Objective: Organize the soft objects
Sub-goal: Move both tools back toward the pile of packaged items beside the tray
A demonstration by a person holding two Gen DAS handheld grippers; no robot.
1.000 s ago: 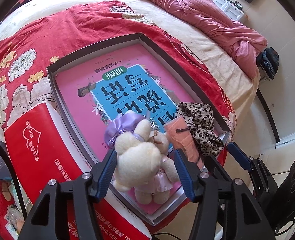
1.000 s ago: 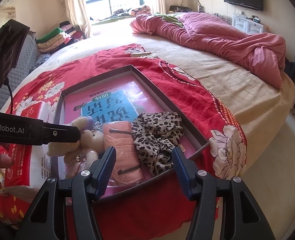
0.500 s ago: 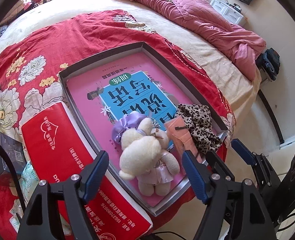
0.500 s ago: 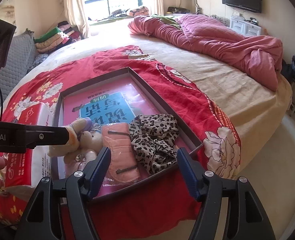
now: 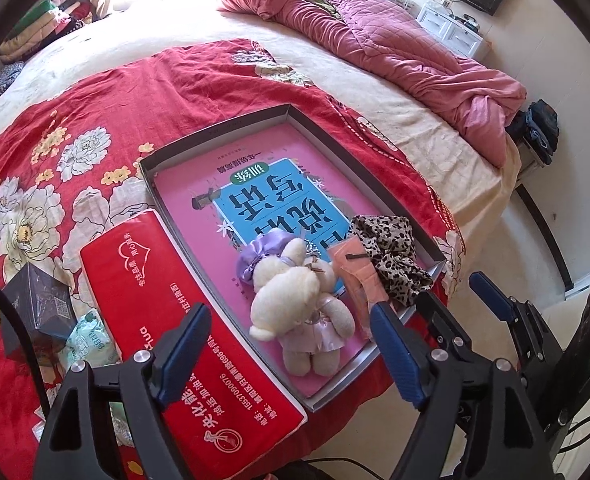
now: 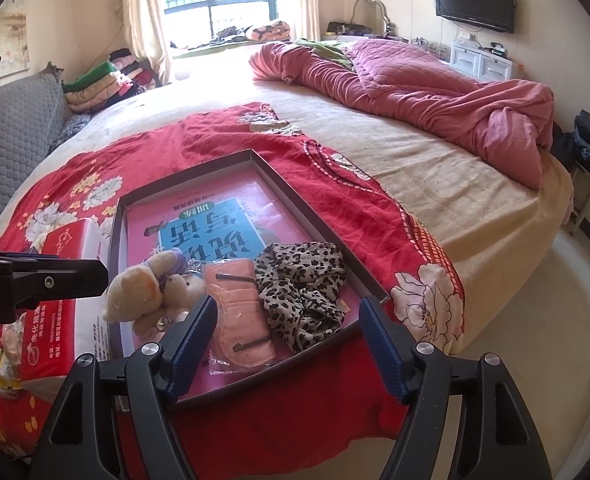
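Note:
A cream plush bear (image 5: 299, 304) with a purple bow lies in the near end of a shallow grey box (image 5: 215, 130) lined with a pink book. Beside it lie a pink pouch (image 5: 355, 272) and a leopard-print cloth (image 5: 391, 256). My left gripper (image 5: 291, 356) is open and empty, above and short of the bear. My right gripper (image 6: 287, 340) is open and empty, hovering at the box's near edge (image 6: 323, 220) over the pouch (image 6: 239, 312) and the leopard cloth (image 6: 299, 288). The bear (image 6: 147, 292) lies to their left.
The box sits on a red floral sheet (image 5: 135, 92) on a bed. A red tissue pack (image 5: 167, 320) lies left of the box, with a dark small box (image 5: 39, 304) and a wipes packet (image 5: 91, 340) beyond it. A pink quilt (image 6: 435, 92) is bunched at the back right.
My left gripper has let go of the bear, opened wide and drawn back and up. The bear now lies in the box. My right gripper has drawn back slightly.

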